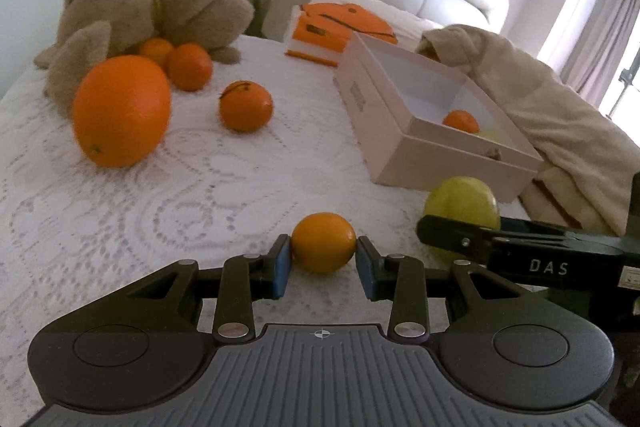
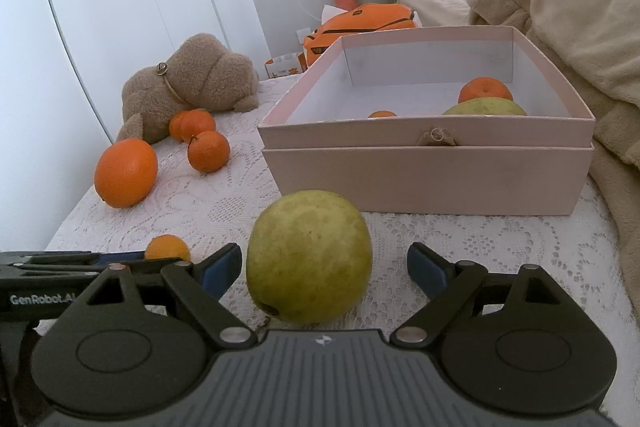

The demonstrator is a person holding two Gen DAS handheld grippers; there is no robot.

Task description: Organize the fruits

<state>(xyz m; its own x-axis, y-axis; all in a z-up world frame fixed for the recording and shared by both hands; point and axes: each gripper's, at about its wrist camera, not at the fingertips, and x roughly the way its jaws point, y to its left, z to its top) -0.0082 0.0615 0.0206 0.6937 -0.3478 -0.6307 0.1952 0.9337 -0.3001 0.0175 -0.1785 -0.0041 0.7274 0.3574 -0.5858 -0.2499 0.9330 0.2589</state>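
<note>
Left tool (image 1: 323, 251) clamping small orange (image 1: 323, 242) | right tool (image 2: 325, 267) gaping around pear (image 2: 310, 257), not touching | both sitting on bed (image 1: 160, 211)

White lace bedspread (image 2: 480, 251) is openwork cloth; the box (image 2: 424, 183) matt pink card; the teddy (image 2: 192, 83) fuzzy plush.

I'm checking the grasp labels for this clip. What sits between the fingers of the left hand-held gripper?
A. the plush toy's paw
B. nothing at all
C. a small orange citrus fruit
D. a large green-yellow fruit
C: in the left wrist view the left hand-held gripper has its blue pads closed against both sides of a small orange citrus fruit; the green-yellow fruit sits between the right hand-held gripper's open fingers.
</note>
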